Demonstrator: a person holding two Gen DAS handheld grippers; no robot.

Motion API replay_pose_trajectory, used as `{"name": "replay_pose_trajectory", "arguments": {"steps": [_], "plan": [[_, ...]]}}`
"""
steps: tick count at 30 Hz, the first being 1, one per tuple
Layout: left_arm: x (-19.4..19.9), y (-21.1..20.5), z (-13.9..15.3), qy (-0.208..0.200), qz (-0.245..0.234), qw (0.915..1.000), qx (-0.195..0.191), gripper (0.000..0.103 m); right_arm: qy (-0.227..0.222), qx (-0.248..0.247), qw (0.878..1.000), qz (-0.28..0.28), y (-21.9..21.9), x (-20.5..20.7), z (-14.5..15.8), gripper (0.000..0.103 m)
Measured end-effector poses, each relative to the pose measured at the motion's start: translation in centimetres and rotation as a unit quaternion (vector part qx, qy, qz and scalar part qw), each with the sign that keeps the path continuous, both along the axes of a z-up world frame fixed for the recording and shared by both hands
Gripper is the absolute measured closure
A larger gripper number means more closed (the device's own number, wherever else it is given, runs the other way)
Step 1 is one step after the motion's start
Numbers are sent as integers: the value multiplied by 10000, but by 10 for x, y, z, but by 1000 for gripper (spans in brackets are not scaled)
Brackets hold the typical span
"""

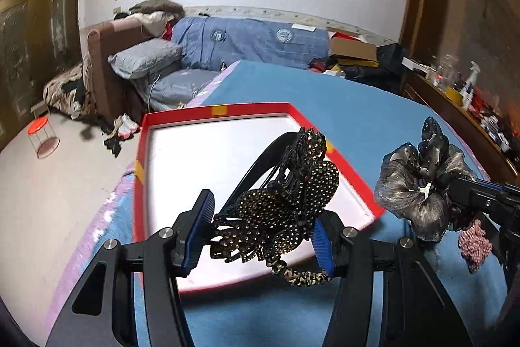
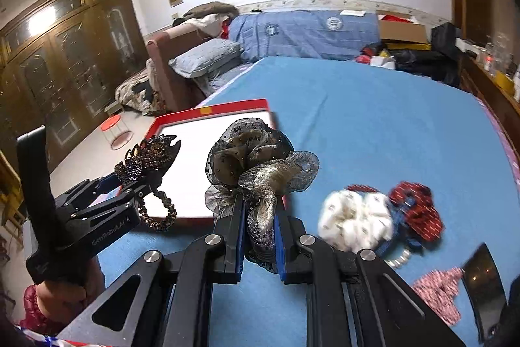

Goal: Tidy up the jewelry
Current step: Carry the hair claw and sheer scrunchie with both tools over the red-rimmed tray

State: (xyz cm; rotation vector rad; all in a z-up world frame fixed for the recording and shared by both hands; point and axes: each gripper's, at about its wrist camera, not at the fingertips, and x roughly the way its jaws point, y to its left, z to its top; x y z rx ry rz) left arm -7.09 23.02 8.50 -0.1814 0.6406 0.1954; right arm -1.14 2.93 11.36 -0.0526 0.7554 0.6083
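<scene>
My left gripper [image 1: 261, 228] is shut on a black rhinestone hair clip [image 1: 286, 197] with a leopard-print elastic [image 1: 302, 277] dangling from it, held above the red-rimmed white tray [image 1: 214, 111]. From the right wrist view the same clip [image 2: 146, 158] and left gripper [image 2: 143, 184] hang over the tray's [image 2: 234, 106] left edge. My right gripper [image 2: 258, 217] is shut on a grey and black organza scrunchie [image 2: 256, 161], just at the tray's near right corner. In the left wrist view that scrunchie [image 1: 419, 181] sits to the right of the tray.
The tray lies on a blue bedcover [image 2: 373, 119]. On the cover to the right lie a white scrunchie [image 2: 354, 220], a red patterned scrunchie [image 2: 419, 210] and a red-and-white one [image 2: 438, 291]. A sofa with a pillow [image 1: 146, 57] stands beyond; the floor drops off on the left.
</scene>
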Motion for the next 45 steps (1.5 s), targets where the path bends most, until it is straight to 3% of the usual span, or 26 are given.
{"name": "replay_pose_trajectory", "arguments": {"steps": [10, 23, 33, 40, 45], "plan": [[55, 62, 7, 346, 273, 9986, -278, 48, 203, -78, 9993, 299, 73, 64, -3, 87], [122, 110, -22, 923, 578, 9918, -665, 48, 741, 90, 9970, 220, 136, 146, -39, 86], [129, 110, -30, 1050, 373, 9904, -813, 48, 878, 118, 9958, 245, 133, 155, -48, 86], [130, 104, -27, 1060, 369, 9902, -836, 48, 806, 202, 9964, 166, 123, 150, -36, 86], [117, 85, -13, 953, 70, 9917, -861, 48, 729, 305, 9968, 121, 107, 138, -26, 86]]}}
